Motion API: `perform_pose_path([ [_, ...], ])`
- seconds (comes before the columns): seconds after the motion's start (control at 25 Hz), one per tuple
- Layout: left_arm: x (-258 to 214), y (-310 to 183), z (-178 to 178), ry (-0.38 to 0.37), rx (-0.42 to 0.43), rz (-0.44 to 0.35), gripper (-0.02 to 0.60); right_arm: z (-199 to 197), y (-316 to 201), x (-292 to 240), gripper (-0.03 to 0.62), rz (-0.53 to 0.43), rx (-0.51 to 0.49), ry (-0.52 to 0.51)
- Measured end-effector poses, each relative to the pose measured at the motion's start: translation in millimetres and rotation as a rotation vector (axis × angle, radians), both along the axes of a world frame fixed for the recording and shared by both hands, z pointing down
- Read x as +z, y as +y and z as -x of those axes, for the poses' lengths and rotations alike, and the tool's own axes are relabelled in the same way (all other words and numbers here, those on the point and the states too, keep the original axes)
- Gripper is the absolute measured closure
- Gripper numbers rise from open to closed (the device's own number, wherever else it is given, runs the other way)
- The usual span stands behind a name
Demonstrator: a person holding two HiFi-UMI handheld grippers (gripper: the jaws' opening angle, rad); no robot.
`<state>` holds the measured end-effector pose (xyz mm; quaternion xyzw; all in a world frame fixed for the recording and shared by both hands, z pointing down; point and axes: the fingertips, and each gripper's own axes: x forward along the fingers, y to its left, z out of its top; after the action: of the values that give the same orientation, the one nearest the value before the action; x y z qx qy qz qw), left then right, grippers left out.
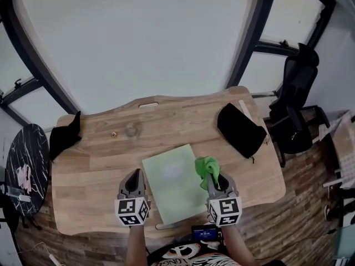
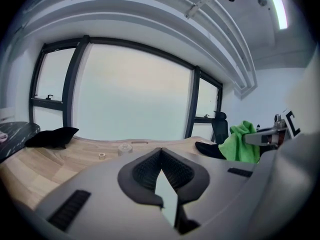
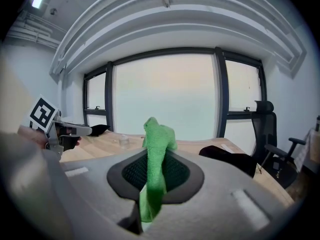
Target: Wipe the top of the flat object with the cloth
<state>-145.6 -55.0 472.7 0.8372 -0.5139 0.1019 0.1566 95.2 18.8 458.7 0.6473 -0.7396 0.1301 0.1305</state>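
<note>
Now, closest to the person, both grippers hang over the near part of the wooden table [image 1: 94, 170], side by side and pointing away. The left gripper [image 1: 135, 175] has its jaws pressed together with nothing between them. It stands just beside the left edge of the flat object [image 1: 169, 184], a pale green sheet that lies on the table, a little turned, between the two grippers. The right gripper [image 1: 214, 177] is clamped on the green cloth [image 1: 206, 167]: the cloth is pinched between the pads, one bunch stands up beyond the tips and one end hangs down below. This bunch is over the right edge of the sheet; whether it touches the sheet I cannot tell. Further on the table, well apart from the sheet, a small ring [image 1: 113, 134] and a clear round cap [image 1: 131, 129] lie near each other. A black pouch [image 1: 241, 131] is at the right and a black cloth [image 1: 65, 136] at the left edge. Behind the table a black office chair [image 1: 295, 101] stands at the right, and large windows [image 1: 138, 43] close the view.
</note>
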Motion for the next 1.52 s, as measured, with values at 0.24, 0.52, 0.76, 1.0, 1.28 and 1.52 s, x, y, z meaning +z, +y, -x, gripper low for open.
perform_pose_path([
  [0.24, 21, 5, 4, 0.04, -0.019, 0.044, 0.575, -4, -6, 19, 0.554, 0.036, -0.006, 0.003],
  [0.52, 54, 4, 11, 0.019, -0.05, 0.11, 0.575, -1, -17, 31, 0.553, 0.063, -0.026, 0.013],
  [0.76, 85, 5, 13, 0.014, -0.064, 0.201, 0.575, -3, -29, 43, 0.554, 0.094, -0.032, 0.015],
  [1.0, 112, 6, 5, 0.035, -0.034, 0.283, 0.574, -1, -41, 63, 0.554, 0.137, -0.05, 0.033],
  [1.28, 129, 9, -5, 0.099, -0.016, 0.367, 0.457, -1, -52, 73, 0.553, 0.159, -0.063, 0.056],
  [1.52, 137, 5, -5, 0.214, -0.039, 0.441, 0.439, -1, -70, 81, 0.554, 0.172, -0.079, 0.069],
])
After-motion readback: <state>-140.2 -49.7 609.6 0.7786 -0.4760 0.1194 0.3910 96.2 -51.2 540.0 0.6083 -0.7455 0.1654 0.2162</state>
